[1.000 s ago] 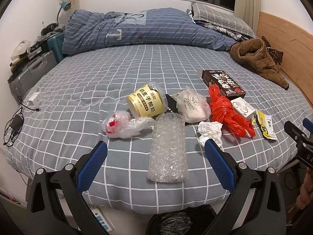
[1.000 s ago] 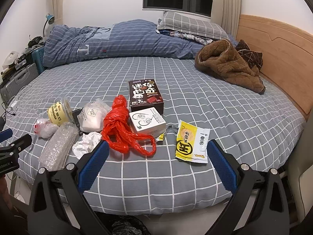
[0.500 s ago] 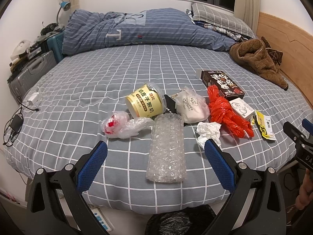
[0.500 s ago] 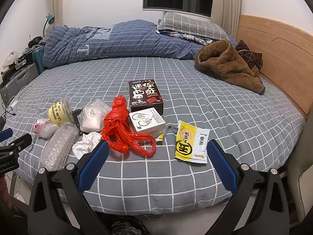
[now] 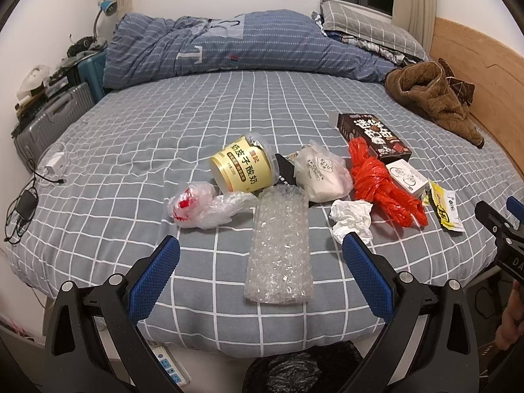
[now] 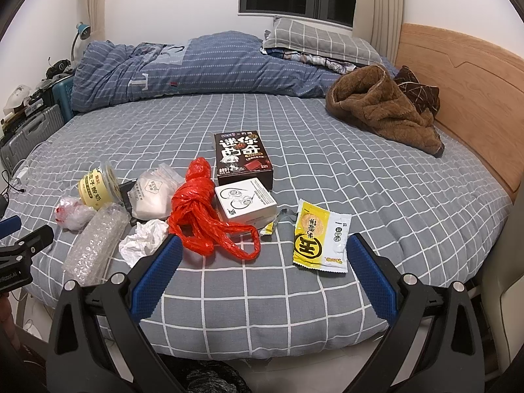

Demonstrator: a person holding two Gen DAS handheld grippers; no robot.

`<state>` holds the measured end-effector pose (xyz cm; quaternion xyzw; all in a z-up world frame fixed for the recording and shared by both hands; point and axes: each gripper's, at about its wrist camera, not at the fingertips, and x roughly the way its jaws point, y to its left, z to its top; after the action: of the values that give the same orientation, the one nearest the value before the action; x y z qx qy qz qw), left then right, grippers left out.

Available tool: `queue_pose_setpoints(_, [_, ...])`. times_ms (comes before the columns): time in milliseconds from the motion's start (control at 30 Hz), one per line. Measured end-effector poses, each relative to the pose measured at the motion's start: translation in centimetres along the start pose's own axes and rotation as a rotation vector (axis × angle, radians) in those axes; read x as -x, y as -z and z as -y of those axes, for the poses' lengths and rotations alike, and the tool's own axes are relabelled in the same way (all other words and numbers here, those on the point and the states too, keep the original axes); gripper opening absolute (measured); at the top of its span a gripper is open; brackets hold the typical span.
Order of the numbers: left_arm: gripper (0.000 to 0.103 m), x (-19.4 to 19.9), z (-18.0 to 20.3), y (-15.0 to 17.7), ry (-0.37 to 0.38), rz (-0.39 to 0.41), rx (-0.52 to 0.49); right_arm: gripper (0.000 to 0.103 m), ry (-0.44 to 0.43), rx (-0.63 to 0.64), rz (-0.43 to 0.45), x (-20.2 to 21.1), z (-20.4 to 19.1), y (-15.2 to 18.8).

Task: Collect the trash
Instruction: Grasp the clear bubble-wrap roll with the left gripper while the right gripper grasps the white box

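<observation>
Both grippers, left (image 5: 260,258) and right (image 6: 262,255), hover spread and empty. Trash surrounds the tipped yellow yogurt tub (image 5: 242,170) on the checked bed (image 5: 131,137): bubble wrap (image 5: 278,245) just before it, red bag (image 6: 203,209) beyond.

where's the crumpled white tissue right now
The crumpled white tissue lies on the bed's near edge, between the bubble wrap and the red plastic bag, just ahead of the open left gripper.

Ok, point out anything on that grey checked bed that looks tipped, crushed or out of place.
The yellow yogurt tub lies tipped on its side, its foil lid peeled back. Beside it a crumpled white tissue, a knotted red plastic bag and a roll of clear bubble wrap litter the grey checked bedsheet. Nothing looks spilled.
</observation>
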<state>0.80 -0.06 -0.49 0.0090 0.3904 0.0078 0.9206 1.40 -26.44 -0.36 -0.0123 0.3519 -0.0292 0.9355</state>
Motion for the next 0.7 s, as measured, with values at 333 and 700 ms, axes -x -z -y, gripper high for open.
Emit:
queue_pose_setpoints(333, [0.097,-3.8,0.3,0.5,-0.005,-0.077,-0.018,0.096,0.06,0.092,-0.061,-5.7,-0.4,-0.1])
queue_pose_setpoints(700, [0.097,-7.8,1.0,0.2,0.008,-0.14,-0.025,0.096,0.016,0.115,-0.11,-11.7,-0.8,-1.9])
